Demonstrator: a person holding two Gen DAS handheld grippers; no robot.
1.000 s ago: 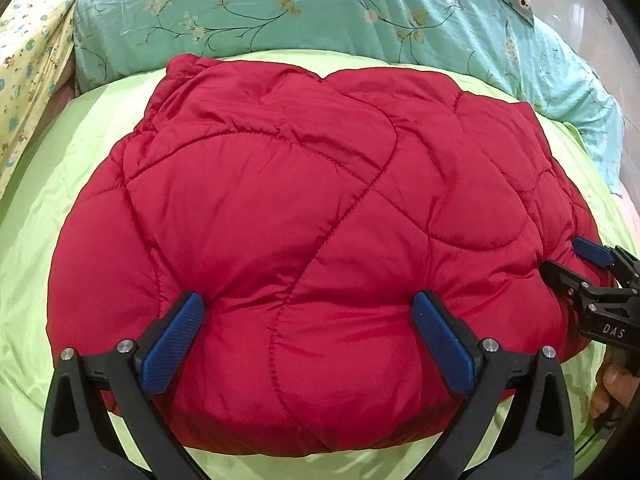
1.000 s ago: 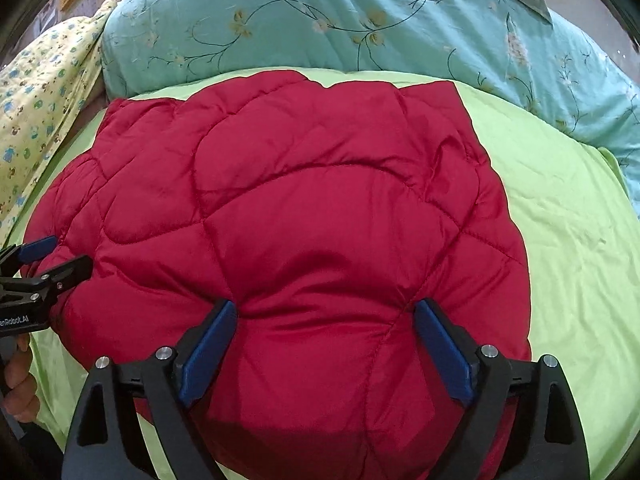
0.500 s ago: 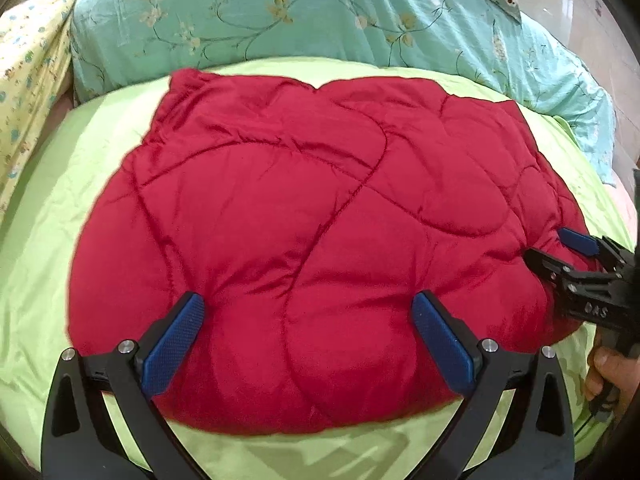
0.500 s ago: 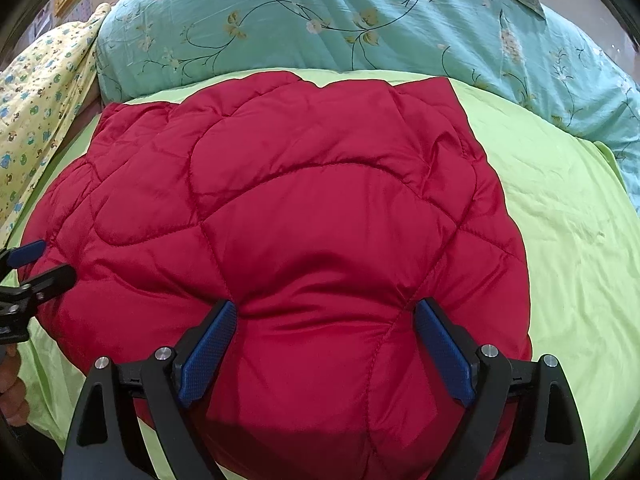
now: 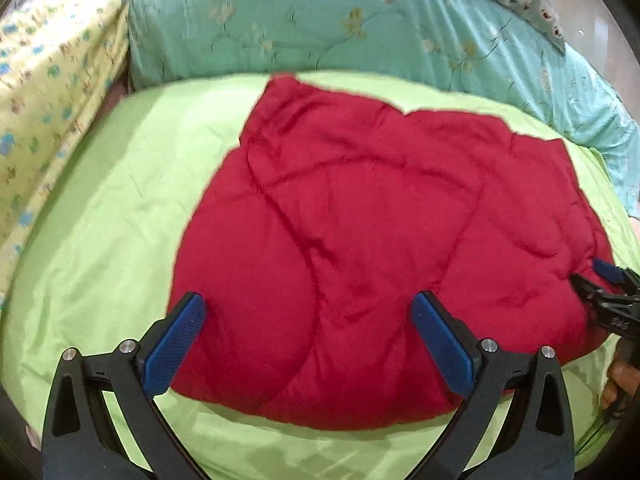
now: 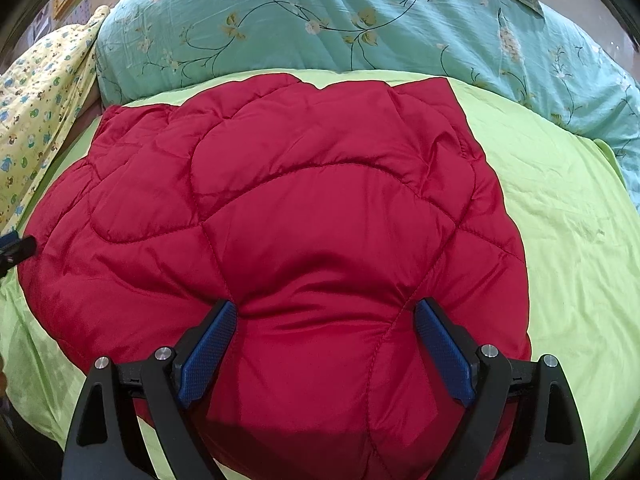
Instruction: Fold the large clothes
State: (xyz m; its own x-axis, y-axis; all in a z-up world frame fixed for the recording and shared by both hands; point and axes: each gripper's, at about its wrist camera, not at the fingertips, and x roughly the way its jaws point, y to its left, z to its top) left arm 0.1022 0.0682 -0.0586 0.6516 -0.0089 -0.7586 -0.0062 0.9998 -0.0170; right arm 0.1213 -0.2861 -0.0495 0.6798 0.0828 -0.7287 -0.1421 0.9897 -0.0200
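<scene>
A red quilted puffer garment (image 5: pixel 384 232) lies folded into a thick pad on a lime green sheet (image 5: pixel 120 208); it also fills the right wrist view (image 6: pixel 288 232). My left gripper (image 5: pixel 308 340) is open and empty, jaws wide, hovering above the garment's near left edge. My right gripper (image 6: pixel 326 344) is open, its blue pads (image 6: pixel 440 352) pressing down either side of a puffed section near the garment's front edge. The right gripper shows at the far right of the left wrist view (image 5: pixel 608 292). The left gripper's tip peeks in at the left edge of the right wrist view (image 6: pixel 16 246).
A teal floral quilt (image 6: pixel 360 20) is bunched along the far side of the bed. A yellow patterned cloth (image 5: pixel 52 100) lies at the far left. Bare green sheet lies left of the garment and to its right (image 6: pixel 572 240).
My left gripper has lifted and drawn back to the left off the garment, which now sits more to the right in its view. The right gripper has stayed put.
</scene>
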